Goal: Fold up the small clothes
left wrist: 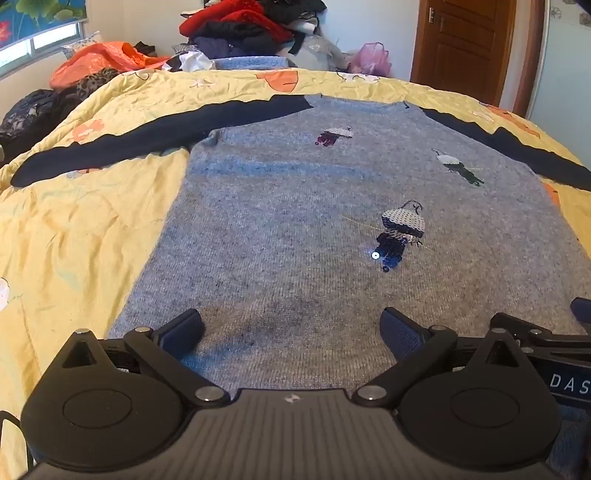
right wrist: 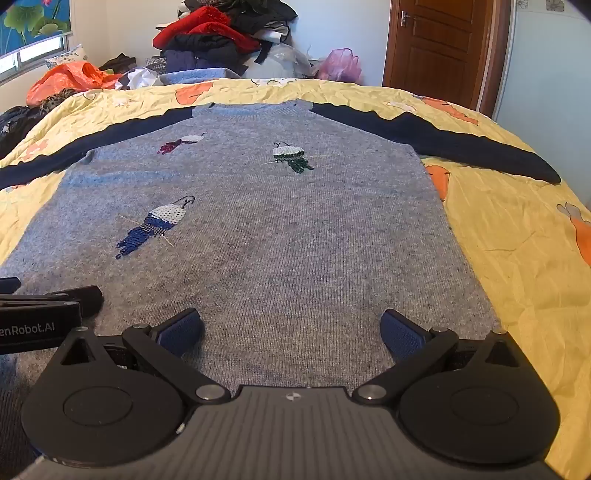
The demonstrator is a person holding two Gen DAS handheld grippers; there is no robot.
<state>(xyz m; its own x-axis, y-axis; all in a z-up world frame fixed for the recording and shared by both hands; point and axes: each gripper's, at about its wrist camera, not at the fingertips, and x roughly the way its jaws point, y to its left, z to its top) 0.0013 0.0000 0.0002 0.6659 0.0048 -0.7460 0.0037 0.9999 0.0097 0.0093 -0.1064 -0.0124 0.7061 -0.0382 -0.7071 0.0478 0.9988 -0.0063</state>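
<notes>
A small grey knit sweater (left wrist: 295, 221) (right wrist: 258, 229) with dark navy sleeves (left wrist: 110, 144) (right wrist: 424, 136) lies flat and spread out on the yellow quilt, with sequin figures on its front. My left gripper (left wrist: 291, 332) hovers over the sweater's near hem, jaws wide open with nothing between the blue pads. My right gripper (right wrist: 291, 332) hangs beside it over the same hem, also wide open and empty. In each wrist view, part of the other gripper shows at the frame's edge.
The yellow flowered quilt (left wrist: 74, 229) (right wrist: 517, 240) covers the bed around the sweater. A heap of clothes (left wrist: 240, 29) (right wrist: 221, 33) and an orange bag (left wrist: 96, 59) sit at the far end. A brown door (right wrist: 439, 48) stands at the back right.
</notes>
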